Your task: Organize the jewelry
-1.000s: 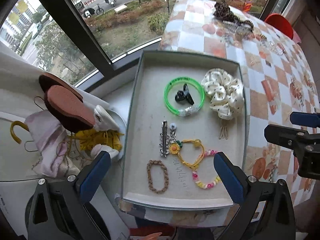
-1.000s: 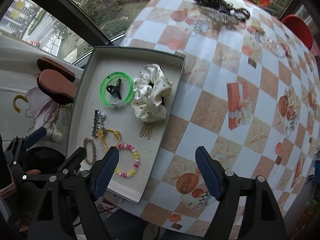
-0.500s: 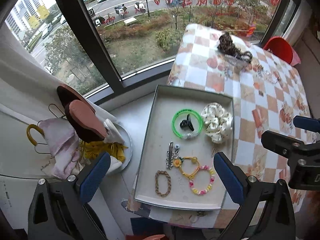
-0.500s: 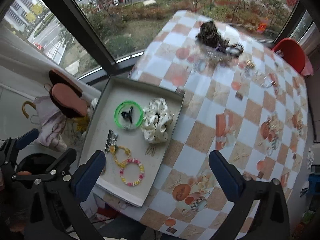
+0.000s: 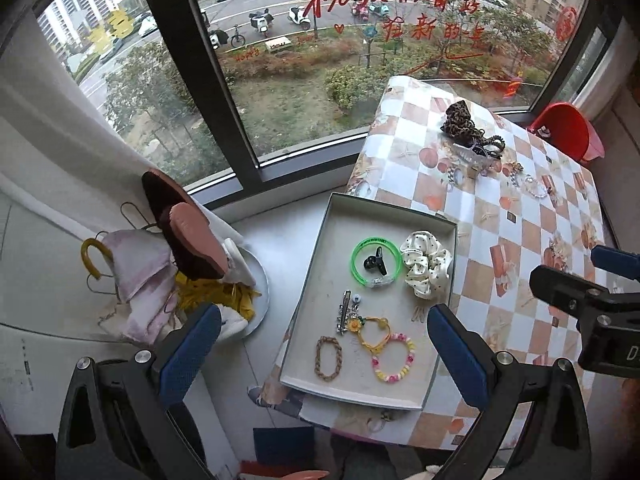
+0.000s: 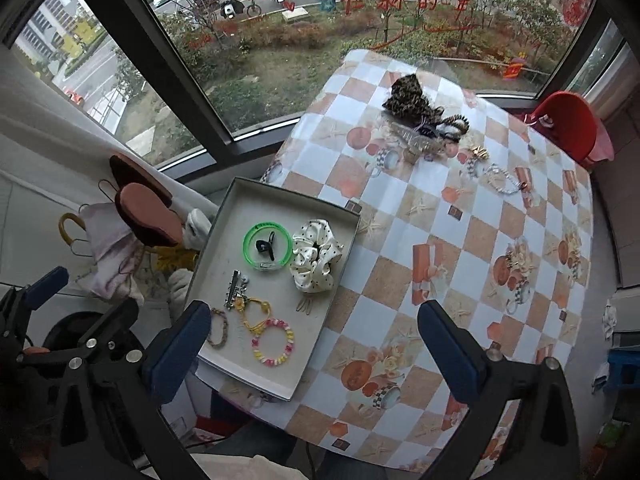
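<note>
A: Claws first. Left claw [image 5: 324, 340]?

B: Spread wide, nothing between the blue pads, high above the tray [image 5: 316, 276]. Right claw [image 6: 314, 344] the same: jaws as wide as they go, nothing pinched, also well above the desk [image 6: 460, 248].

A: Where's the tray?

B: On the desk's left side, near corner, its near end hanging a little past the desk edge. Shallow grey tray with a raised rim.

A: What's in it?

B: Far half: a green bangle [image 5: 376, 262] with a black hair clip [image 5: 374, 262] lying inside the ring. Just beside it, toward the tray's right rim, a cream dotted scrunchie [image 5: 426, 264]. A couple of bobby pins [image 5: 418, 314] near the scrunchie, by the right rim.

A: Near half?

B: Silver hair clip [image 5: 343, 312] about mid-tray, a yellow cord bracelet [image 5: 374, 332] with a small sunflower touching its near end. Brown braided bracelet [image 5: 328, 358] at the near-left corner, pastel bead bracelet [image 5: 394, 358] to its right, overlapping the yellow one.

A: Anything still out on the desk?

B: Yes, a pile at the far edge: leopard scrunchie [image 6: 408, 98], a clear claw clip [image 6: 420, 142], dark hair ties, too tangled to sort out. A clear bead bracelet [image 6: 502, 180] toward the far-right corner, well apart from the tray.

A: Off the desk?

B: Red stool [image 6: 572, 128] past the far-right corner.
</note>
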Tool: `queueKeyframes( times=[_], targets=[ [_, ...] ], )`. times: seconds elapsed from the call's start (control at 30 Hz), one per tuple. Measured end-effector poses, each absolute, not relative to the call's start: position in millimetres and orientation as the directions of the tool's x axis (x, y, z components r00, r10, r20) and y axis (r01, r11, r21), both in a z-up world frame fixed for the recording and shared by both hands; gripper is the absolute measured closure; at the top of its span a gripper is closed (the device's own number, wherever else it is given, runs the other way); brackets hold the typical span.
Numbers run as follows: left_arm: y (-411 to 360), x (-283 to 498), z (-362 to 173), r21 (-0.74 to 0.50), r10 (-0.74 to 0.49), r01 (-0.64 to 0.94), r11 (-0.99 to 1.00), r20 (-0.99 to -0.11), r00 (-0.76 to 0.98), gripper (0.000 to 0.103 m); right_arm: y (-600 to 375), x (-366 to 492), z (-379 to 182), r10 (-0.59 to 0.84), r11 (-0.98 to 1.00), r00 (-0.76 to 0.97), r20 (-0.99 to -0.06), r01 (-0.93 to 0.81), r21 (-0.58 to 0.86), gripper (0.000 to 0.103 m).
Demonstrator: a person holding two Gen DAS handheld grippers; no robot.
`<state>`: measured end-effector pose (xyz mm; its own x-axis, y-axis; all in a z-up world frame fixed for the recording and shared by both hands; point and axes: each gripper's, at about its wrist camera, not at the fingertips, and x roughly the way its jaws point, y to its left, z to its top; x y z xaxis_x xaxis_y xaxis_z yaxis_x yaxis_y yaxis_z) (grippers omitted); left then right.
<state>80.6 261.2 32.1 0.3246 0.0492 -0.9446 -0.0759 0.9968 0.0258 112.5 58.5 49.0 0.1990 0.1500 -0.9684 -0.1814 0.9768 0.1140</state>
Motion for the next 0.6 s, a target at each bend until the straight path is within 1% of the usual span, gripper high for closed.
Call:
queueKeyframes(
  times=[0.23, 0.6],
  targets=[
    [257, 75, 39, 0.053, 0.074, -0.071, 0.996, -0.942, 0.327, 0.000, 64, 110, 63, 0.128, 0.976, 0.237, -0.963, -0.201, 0.080, 0.000],
    [255, 76, 41, 0.051, 0.069, -0.063, 0.997, -0.942, 0.327, 0.000, 65, 111, 65, 0.121, 0.977, 0.241, -0.963, -0.203, 0.072, 0.000]
  ],
)
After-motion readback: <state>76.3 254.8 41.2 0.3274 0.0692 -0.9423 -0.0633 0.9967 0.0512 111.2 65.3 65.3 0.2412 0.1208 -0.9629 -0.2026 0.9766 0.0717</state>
